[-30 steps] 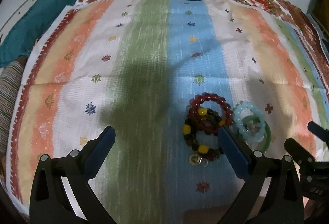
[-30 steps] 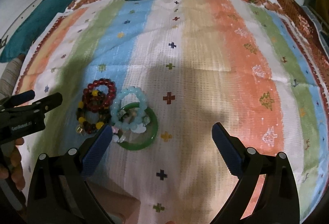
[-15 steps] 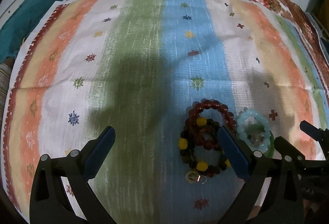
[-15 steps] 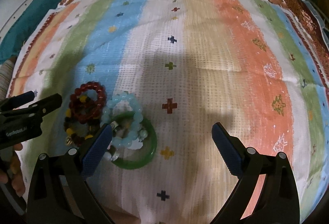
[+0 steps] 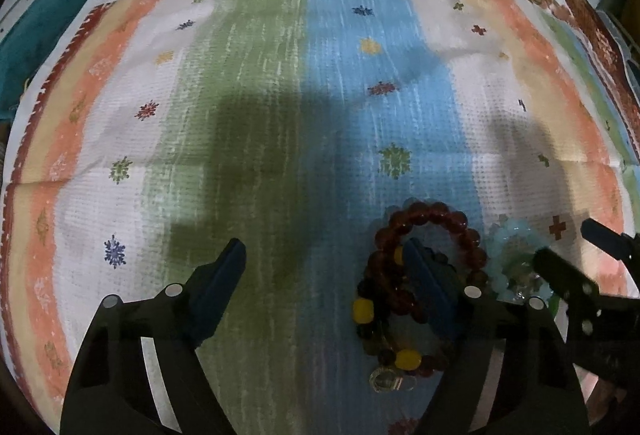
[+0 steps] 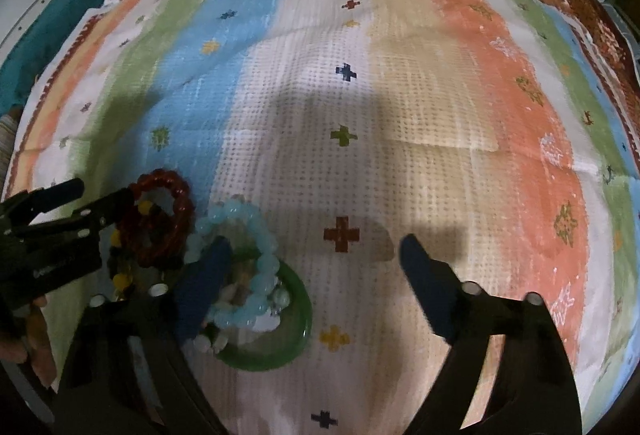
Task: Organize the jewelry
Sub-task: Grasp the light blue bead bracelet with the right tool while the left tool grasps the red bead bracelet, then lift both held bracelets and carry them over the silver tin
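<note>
Two grippers — left gripper [image 5: 326,271], right gripper [image 6: 316,257] — jaws apart, just been closing, each straddling the bracelet pile [image 6: 208,255] at lower left to separate pieces.

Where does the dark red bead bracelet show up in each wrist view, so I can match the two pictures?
Left wrist view: the dark red bead bracelet lies lower right, on the blue stripe, one blue finger overlapping its ring.
Right wrist view: it lies at the left edge, mid-height, partly behind the other gripper.
Shared landmark: the pale blue bead bracelet just to its right in both.
</note>
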Available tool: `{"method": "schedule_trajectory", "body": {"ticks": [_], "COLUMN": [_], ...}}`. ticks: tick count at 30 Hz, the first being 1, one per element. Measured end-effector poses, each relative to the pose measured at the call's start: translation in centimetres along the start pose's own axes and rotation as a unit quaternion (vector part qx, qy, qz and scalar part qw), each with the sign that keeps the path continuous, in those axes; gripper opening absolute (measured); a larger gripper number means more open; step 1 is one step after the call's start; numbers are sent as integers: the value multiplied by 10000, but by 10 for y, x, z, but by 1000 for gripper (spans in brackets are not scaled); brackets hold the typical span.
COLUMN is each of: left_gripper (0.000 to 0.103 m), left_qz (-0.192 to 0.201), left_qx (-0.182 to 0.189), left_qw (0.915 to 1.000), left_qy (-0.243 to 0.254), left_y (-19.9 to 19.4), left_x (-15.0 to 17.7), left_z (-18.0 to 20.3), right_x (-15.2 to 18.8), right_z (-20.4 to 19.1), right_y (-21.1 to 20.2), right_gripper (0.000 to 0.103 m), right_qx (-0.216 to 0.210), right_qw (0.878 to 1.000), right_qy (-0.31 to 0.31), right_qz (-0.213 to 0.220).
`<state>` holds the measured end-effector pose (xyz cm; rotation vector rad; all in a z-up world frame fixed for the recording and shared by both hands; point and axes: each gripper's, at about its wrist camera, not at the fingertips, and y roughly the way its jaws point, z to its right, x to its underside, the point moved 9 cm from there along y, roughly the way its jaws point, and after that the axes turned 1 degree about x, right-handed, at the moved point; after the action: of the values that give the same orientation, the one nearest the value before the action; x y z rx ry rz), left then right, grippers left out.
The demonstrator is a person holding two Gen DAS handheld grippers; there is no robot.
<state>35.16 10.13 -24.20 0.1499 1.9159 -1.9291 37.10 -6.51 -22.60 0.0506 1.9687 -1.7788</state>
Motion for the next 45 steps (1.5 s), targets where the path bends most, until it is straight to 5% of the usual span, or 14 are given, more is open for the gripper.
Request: {"method": "schedule_trajectory", "body": {"ticks": [7,9,12,15,19,45], "left_gripper": [52,43,30,15,13,13], "left_qz": [-3,2,-70,-130,-131,720], "left_qx": [218,287,445,616,571,285], "left_qw": [9998,9996,9989,9979,9981,9956], "left_qy": [3,75,130,119,175,520], "left_y": [7,7,10,10,8,-100], "left_x": [-1,0,3,4,4,5], "left_z": [5,9,15,21,23,36], "right_x": [-5,-6,-2,-1,0,14], "right_z": [-7,-9,-14,-17,-16,-14], "right_y": [8,9,12,11,8,-74], "right_gripper": [60,38,17,16,12,12], "right_qx": [8,-35,-179,-154,-205,-159], "right_qw": [9999,9999,9996,9994,9993,9979], "right_qy": [-118,-158,-192,-290,-292,-345], "right_qz": [-8,-30,-126,-104,-78,523]}}
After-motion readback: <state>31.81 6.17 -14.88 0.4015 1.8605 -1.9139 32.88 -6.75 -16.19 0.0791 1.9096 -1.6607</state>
